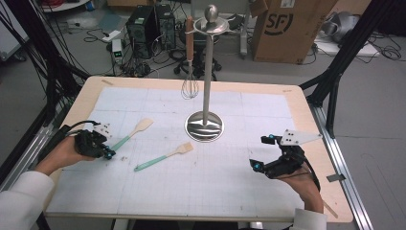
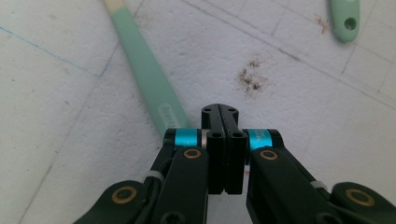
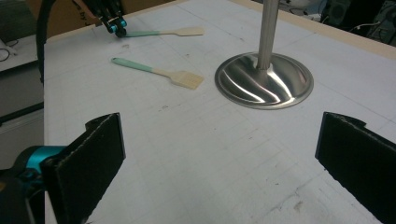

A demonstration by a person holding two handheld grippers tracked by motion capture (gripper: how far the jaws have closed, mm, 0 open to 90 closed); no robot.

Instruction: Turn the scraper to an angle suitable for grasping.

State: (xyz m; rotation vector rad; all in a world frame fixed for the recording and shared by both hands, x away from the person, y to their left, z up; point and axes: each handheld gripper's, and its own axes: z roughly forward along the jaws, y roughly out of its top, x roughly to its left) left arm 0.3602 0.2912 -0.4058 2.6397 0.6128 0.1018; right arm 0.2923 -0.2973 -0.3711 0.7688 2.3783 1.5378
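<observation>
High view: we have the left gripper point(image 1: 108, 154) clenched with nothing between the jaws, tips at the near end of the left spatula's point(image 1: 132, 135) green handle, which runs just left of the jaws. Second spatula point(image 1: 164, 156) lies nearby to the right. Right gripper point(image 1: 262, 152) spread wide, well apart.

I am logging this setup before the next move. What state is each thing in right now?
Left gripper: shut, nothing between its jaws, tips beside the handle end of the nearer spatula.
Right gripper: open, empty.
Spatula by the left gripper: lying flat on the table.
Second spatula: lying flat, untouched.
Whisk: hanging from the stand.
Stand: upright on the table.
</observation>
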